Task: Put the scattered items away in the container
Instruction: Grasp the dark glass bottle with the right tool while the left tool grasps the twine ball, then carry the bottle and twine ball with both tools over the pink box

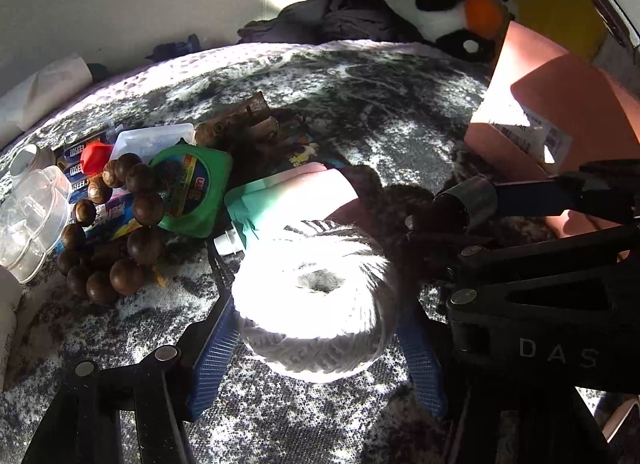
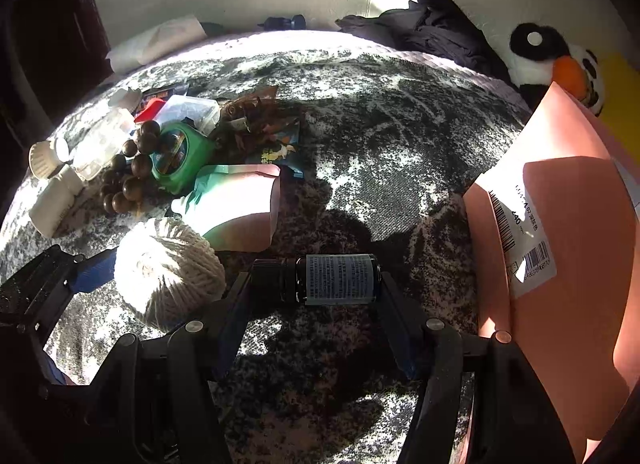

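1. While the ball of twine point(image 1: 316, 300) lies on the mottled rug point(image 1: 360, 111), left gripper point(image 1: 316, 344) fingers clasp its sides.
2. Right gripper point(image 2: 316, 284) fingers clamp a small dark bottle point(image 2: 336, 280) end to end, beside the pink box point(image 2: 560, 264).
3. Wooden beads point(image 1: 120, 223) and a green tape measure point(image 1: 192, 187) lie farther left.

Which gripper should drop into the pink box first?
Right. The right gripper is already shut on the dark bottle, right beside the pink box. The left gripper only straddles the twine ball, farther away.
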`<state>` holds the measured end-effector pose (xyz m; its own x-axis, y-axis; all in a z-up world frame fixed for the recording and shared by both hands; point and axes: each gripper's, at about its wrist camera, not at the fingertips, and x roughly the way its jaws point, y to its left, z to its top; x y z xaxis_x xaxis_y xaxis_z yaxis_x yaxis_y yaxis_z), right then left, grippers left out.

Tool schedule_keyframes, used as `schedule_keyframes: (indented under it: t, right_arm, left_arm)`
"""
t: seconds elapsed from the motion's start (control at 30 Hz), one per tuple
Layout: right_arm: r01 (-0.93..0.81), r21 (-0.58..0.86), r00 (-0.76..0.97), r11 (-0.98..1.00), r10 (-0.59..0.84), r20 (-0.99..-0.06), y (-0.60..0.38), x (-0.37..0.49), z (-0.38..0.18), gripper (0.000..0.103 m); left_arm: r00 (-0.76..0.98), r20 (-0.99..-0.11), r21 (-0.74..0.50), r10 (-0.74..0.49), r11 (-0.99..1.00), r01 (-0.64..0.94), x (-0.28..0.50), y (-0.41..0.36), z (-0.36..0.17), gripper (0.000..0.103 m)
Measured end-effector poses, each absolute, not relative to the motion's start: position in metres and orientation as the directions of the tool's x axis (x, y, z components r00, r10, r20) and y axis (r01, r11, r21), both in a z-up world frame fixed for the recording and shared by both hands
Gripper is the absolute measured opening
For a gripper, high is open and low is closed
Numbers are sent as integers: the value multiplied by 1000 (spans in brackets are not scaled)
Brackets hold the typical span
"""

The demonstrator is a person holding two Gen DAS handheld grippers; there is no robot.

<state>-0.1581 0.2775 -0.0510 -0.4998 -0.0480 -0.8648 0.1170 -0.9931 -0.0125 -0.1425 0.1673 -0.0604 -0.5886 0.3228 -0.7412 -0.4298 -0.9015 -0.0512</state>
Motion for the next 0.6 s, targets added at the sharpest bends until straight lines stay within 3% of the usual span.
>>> schedule_keyframes:
  t: [0.6]
  right_arm:
    - [198, 4, -597, -980, -124, -793, 246, -68, 25, 64]
  left_arm:
    - [-709, -665, 13, 235, -945, -325, -45, 105, 34, 65]
